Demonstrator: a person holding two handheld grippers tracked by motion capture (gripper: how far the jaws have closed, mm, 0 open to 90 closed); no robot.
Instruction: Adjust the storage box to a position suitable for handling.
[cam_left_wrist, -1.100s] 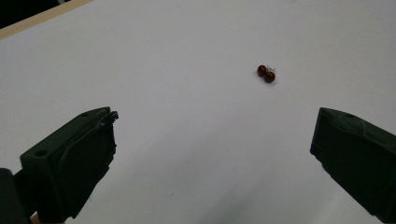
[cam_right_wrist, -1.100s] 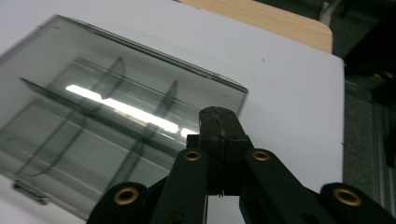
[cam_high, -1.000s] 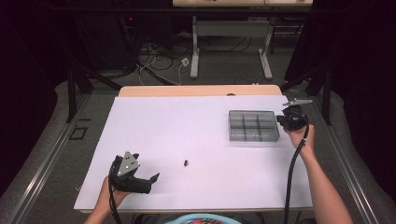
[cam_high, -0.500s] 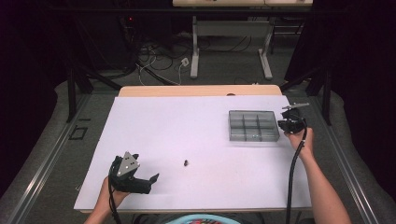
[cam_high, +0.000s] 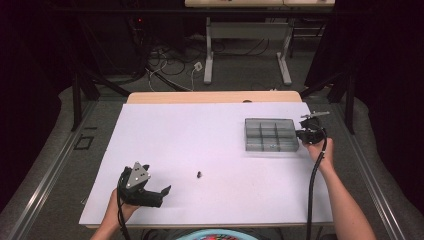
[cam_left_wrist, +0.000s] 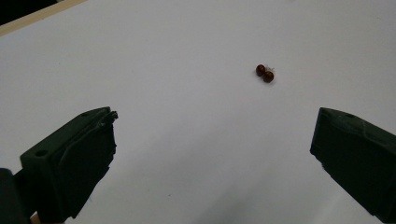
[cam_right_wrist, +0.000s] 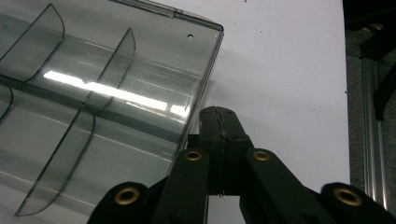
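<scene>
The right gripper (cam_right_wrist: 219, 119), jaws closed and empty, braces the clear plastic divided tray (cam_right_wrist: 107, 93) at its tips; the left gripper (cam_left_wrist: 212, 154) gapes wide, empty, the two small dark-red beads (cam_left_wrist: 264, 73) ahead.

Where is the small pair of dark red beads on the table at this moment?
In the high view the dark red beads lie on the white table, near its front middle, to the right of the left gripper and far from the compartment box.
</scene>
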